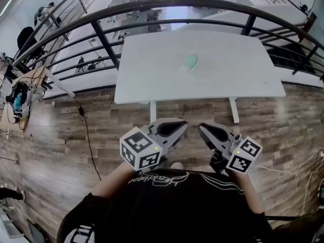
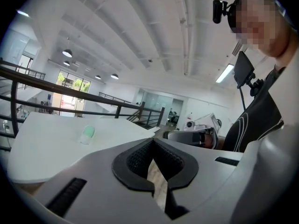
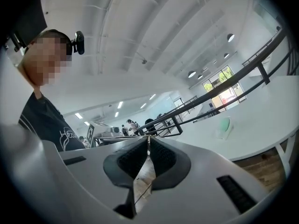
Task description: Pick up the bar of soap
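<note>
**No grip yet – bar of soap (image 1: 191, 61) sits on table (image 1: 152, 80)**

Pale green soap lies on the white table top, toward the table's far edge, approx mid-width. The left claw (image 1: 178, 127) & right claw (image 1: 205, 129) hang side by side short of the table's near edge, over the wood floor (image 1: 61, 151), pointing at the table. Both are clenched tight w/ nothing btwn the jaws, well apart from the soap. A dark railing (image 1: 212, 2) curves round the table's far side.

Bright, even indoor light, ceiling lamps (image 2: 67, 53) lit, soft shadows, fisheye bending at edges — gripper views dark-cornered.
</note>
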The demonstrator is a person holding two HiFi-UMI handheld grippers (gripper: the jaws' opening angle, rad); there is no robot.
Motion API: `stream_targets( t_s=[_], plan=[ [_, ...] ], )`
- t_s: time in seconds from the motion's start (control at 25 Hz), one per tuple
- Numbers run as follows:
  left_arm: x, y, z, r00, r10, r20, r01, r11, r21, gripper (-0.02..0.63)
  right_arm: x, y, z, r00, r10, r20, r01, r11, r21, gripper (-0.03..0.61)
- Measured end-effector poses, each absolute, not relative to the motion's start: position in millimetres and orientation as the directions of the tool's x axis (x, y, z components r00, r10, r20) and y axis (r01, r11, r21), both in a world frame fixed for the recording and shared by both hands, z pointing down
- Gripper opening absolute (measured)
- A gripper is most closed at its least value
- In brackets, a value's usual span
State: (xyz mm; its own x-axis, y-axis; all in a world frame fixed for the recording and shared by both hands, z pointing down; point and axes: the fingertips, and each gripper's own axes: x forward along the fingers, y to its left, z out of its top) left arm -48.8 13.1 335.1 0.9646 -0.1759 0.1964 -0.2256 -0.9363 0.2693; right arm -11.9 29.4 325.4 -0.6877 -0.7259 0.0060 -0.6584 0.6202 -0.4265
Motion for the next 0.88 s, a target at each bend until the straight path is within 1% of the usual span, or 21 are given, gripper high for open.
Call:
stream_targets(
  t_s=[0.36,0.72,0.88],
  plan=[
    [-49,-51,335,0.968,-0.168,0.187,-0.216,-0.938,0.272,0.008,-9,-41,322,-0.681,-0.732,-0.004,-0.66,0.616,-0.43,0.018],
    [-46,-68,342,0.972,-0.171,0.161,-0.212,-0.935,0.286,0.008,-4,-53,325,-0.663,-0.749,-0.019,-0.674,0.607,-0.423,0.018],
    [-34,-73,344,0.969,-0.179,0.169,-0.222,-0.933,0.285,0.008,10,-57,326,-0.662,-0.749,-0.032,-0.667,0.609,-0.43,0.018]
  ],
)
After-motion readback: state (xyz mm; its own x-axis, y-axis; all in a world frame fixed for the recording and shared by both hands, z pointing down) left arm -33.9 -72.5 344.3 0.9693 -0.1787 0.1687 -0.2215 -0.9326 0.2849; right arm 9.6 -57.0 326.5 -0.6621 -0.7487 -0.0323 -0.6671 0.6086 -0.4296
